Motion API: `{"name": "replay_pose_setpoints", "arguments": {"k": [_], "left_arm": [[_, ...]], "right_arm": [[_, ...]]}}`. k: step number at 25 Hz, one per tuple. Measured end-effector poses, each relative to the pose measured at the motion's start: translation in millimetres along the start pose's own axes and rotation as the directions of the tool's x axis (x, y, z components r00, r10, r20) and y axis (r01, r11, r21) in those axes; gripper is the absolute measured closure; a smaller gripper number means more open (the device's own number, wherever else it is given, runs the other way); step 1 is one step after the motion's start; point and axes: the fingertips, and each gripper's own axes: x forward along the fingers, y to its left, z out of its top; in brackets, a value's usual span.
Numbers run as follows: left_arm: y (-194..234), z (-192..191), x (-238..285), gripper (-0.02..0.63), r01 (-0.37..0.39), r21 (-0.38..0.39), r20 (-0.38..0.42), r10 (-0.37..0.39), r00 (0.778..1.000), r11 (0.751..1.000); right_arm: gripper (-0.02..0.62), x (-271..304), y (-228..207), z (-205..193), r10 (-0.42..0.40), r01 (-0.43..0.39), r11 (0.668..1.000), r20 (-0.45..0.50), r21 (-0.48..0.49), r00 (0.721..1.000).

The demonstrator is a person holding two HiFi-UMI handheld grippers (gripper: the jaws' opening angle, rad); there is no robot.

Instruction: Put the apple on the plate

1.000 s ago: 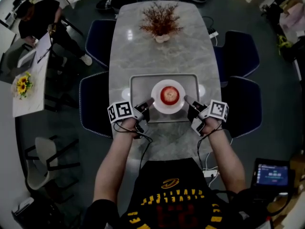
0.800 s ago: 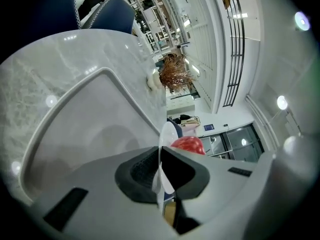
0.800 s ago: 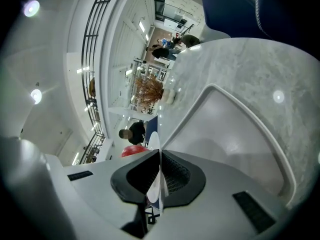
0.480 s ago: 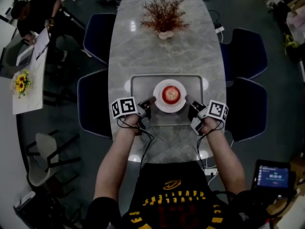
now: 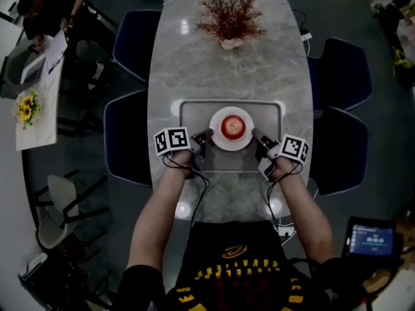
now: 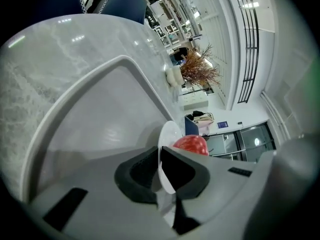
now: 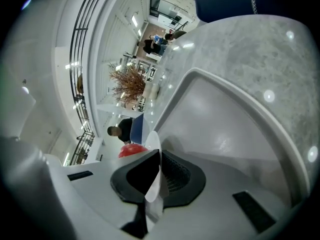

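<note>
– Red and waxy, the apple [image 5: 233, 126] already sat in the middle of the white plate [image 5: 220, 142]. So we judged the plate the thing to mind: stiff, glazed, probably slick and breakable, with the round fruit free to roll if we tipped it.

– We agreed. We had it by opposite edges. The left gripper [image 5: 206, 135] had its jaws pinching the rim on one side, and the right gripper [image 5: 255, 135] was pinching the rim on the other. The thin rim was the only hold we saw, and we reckoned both sides had to be kept level.

– From the head view we saw the plate over the grey tray [image 5: 194, 112] on the marble surface [image 5: 220, 70], with a dried plant [image 5: 230, 18] well beyond. We couldn't tell there whether the plate touched the tray.

– The gripper views gave us what that view lacked: the rim edge-on between the pads, and the apple's top peeking up behind it. They didn't settle the contact either.
</note>
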Motion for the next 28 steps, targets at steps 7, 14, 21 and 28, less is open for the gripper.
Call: {"name": "replay_pose_setpoints", "arguments": {"k": [7,14,21,28], "left_arm": [[7,-1,1,0.586,-0.020,0.002,-0.013,0.020,1.000,1.000],[12,-4,6,0.586,-0.048,0.018,-0.034,0.049,0.998,0.999],[16,-4,10,0.586,-0.093,0.034,-0.033,0.094,0.995,0.995],[15,0,10,0.572,-0.207,0.205,-0.019,0.215,0.976,0.957]], "right_arm": [[0.571,6,-2,-2,-0.014,0.014,1.000,-0.001,-0.028,1.000],[0.571,6,-9,-3,-0.040,0.040,0.998,-0.004,-0.040,0.999],[0.569,7,-10,-1,-0.050,0.050,0.997,0.003,-0.050,0.999],[0.569,12,-9,-3,-0.142,0.134,0.972,-0.030,-0.192,0.989]]}}
